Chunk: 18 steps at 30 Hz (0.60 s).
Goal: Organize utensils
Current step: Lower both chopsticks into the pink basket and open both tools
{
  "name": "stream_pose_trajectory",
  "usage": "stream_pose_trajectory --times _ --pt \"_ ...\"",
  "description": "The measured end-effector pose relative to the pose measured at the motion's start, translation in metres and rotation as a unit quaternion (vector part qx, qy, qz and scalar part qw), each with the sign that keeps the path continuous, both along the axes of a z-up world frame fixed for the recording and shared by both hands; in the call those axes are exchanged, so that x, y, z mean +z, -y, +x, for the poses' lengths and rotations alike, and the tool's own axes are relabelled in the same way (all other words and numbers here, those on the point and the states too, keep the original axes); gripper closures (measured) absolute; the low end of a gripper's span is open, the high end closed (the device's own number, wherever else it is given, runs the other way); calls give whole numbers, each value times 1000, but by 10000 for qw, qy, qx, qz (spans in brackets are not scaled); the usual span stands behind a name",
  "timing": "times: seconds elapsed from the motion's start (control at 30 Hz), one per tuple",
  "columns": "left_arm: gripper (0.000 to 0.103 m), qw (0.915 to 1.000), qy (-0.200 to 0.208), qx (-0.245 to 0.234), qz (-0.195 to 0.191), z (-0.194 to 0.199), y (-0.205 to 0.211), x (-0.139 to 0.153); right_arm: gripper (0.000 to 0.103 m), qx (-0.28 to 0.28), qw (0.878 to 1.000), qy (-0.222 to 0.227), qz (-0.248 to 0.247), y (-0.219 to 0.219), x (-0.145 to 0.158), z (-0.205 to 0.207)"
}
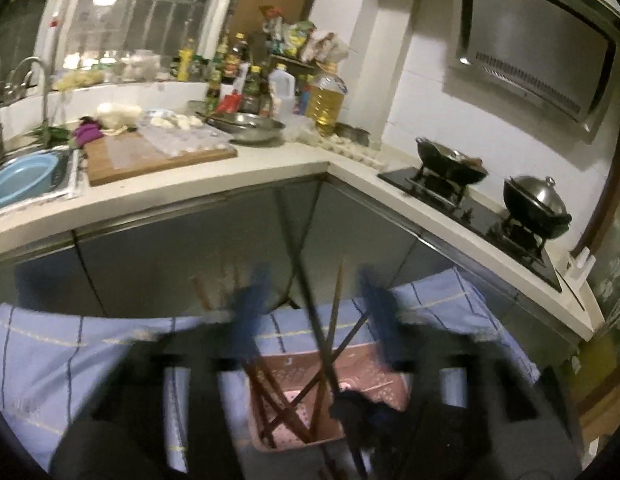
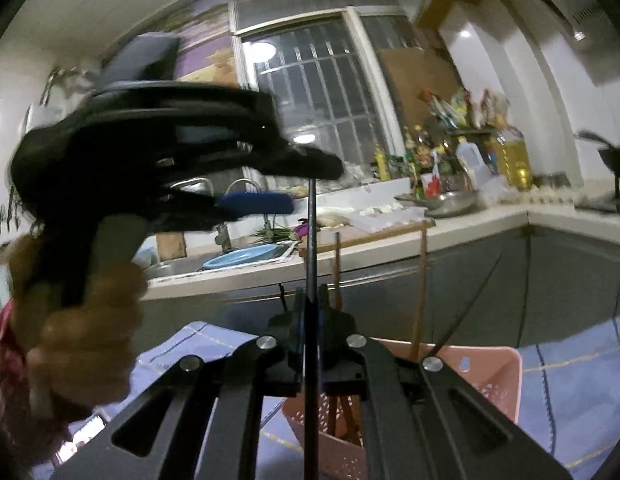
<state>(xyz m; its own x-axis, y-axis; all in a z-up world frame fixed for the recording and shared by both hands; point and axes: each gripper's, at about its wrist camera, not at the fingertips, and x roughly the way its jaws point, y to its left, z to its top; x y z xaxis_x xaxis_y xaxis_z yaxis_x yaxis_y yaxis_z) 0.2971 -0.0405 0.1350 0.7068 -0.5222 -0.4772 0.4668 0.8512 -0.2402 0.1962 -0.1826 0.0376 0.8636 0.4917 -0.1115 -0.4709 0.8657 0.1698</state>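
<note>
A pink perforated basket stands on a blue checked cloth and holds several brown and dark chopsticks leaning out of it. My left gripper hangs blurred above the basket, its blue-padded fingers wide apart and empty. In the right wrist view my right gripper is shut on one dark chopstick held upright over the pink basket. The left gripper shows there at upper left, held by a hand, jaws open.
An L-shaped counter holds a cutting board, a metal bowl, bottles and a sink with a blue basin. A stove with two woks is on the right. Grey cabinet doors stand behind the cloth.
</note>
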Motion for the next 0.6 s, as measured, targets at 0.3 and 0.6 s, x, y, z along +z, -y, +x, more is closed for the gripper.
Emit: stream_pose_trajectory --times 0.3,0.6 --pt "99 9960 750 80 486 -13 25 24 97 -128 9998 68 -111 -5 11 17" --pt "99 9943 942 60 494 -9 27 43 97 -78 10000 14 37 3 29 29"
